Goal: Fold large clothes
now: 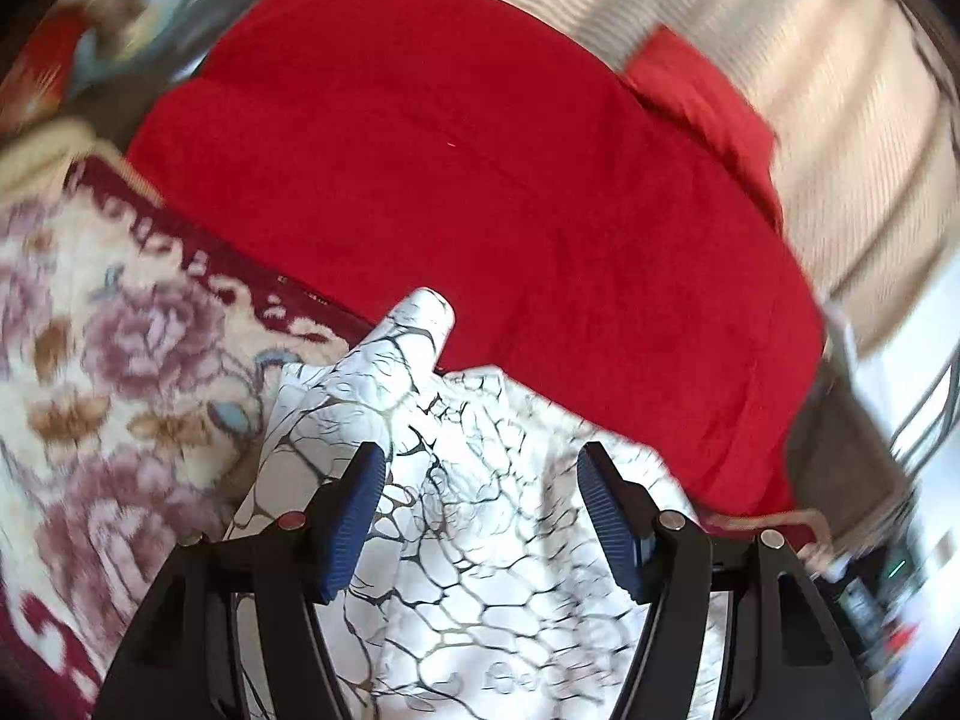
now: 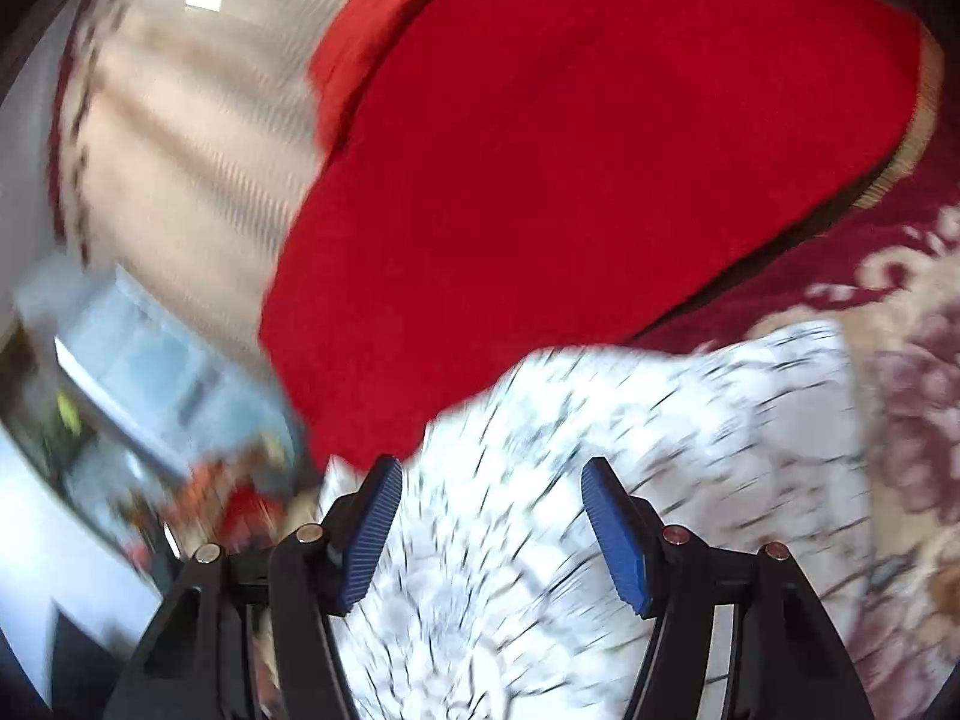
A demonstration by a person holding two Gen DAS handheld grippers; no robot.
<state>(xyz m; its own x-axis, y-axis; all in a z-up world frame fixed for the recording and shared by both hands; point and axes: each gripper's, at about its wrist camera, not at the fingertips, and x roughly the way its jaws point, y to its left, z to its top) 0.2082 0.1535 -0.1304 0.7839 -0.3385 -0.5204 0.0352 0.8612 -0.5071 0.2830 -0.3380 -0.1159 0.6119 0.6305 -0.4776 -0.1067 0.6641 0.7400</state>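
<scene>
A white garment with a black crackle pattern lies bunched below my left gripper, one fold poking up towards the red cover. The left jaws stand apart, blue pads clear of the cloth. In the right wrist view the same white garment is blurred and spreads under my right gripper. Its blue pads also stand apart with nothing pinched between them. The garment rests partly on the red cover and partly on a floral blanket.
A cream blanket with pink flowers and a dark red border lies left of the garment. A red pillow sits by a striped cream wall or headboard. Blurred furniture and clutter show beyond the bed edge.
</scene>
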